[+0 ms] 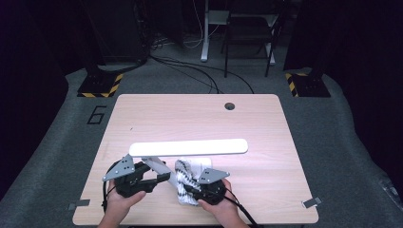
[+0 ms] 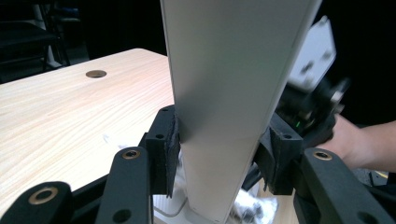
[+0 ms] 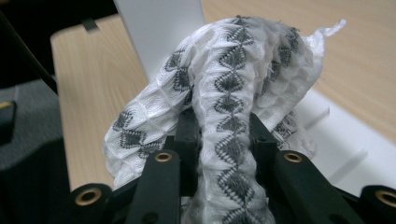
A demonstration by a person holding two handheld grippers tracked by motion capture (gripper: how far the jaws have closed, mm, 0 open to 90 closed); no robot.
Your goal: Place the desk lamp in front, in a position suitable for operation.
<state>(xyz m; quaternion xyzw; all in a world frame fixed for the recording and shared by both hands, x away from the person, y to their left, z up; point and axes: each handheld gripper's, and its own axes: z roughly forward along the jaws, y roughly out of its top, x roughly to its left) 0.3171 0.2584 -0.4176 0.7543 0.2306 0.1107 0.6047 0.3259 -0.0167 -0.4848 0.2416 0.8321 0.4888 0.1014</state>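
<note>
A white desk lamp stands near the table's front edge, its long flat head (image 1: 188,147) lying crosswise above its base (image 1: 202,163). My left gripper (image 1: 164,176) is shut on the lamp's slanted arm (image 1: 154,164); in the left gripper view the pads (image 2: 170,149) press both sides of that pale arm (image 2: 229,93). My right gripper (image 1: 190,187) is shut on a white cloth (image 1: 183,173) with grey diamond patterns. In the right gripper view the cloth (image 3: 233,70) bunches up between the jaws of this gripper (image 3: 224,135), lying against the lamp arm (image 3: 159,28) and above the base (image 3: 355,140).
The wooden table (image 1: 190,118) has a round cable hole (image 1: 229,106) at the back. Metal clips (image 1: 311,203) sit at its front corners. Cables and stand feet with yellow-black stripes (image 1: 100,85) lie on the floor beyond.
</note>
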